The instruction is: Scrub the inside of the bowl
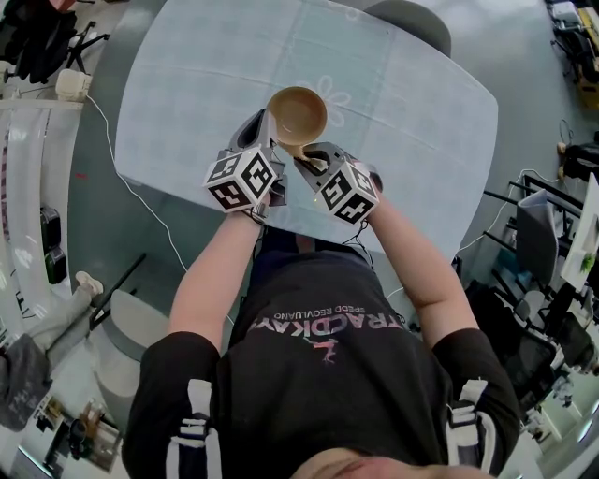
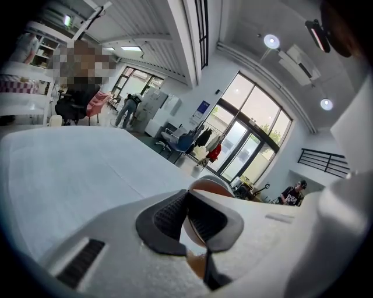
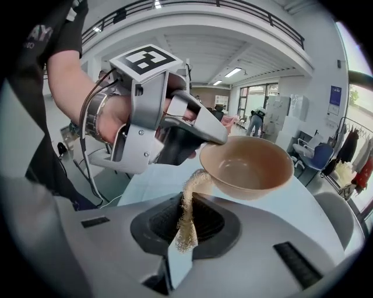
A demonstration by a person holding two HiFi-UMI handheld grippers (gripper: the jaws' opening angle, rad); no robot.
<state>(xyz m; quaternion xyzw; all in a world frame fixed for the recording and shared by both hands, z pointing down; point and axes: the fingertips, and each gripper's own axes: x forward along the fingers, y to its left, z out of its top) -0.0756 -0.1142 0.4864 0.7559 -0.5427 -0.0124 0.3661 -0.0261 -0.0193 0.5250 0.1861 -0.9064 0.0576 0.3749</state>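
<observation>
A tan bowl (image 1: 298, 114) is held above the table, its hollow facing the right gripper view (image 3: 247, 166). My left gripper (image 1: 269, 134) is shut on the bowl's near left rim. In the left gripper view, the bowl's wall (image 2: 207, 187) sits pinched between the dark pads (image 2: 169, 218). My right gripper (image 3: 185, 224) is shut on a beige fibrous scrubber strip (image 3: 187, 212). The strip's upper end lies against the outside of the bowl's rim. In the head view the right gripper (image 1: 304, 164) sits just below the bowl, close beside the left one.
A pale cloth covers the rounded table (image 1: 187, 84), whose near edge runs under my hands. A grey chair (image 1: 412, 21) stands at the far side. A white cable (image 1: 140, 201) trails on the floor at left, by a grey stool (image 1: 131, 323).
</observation>
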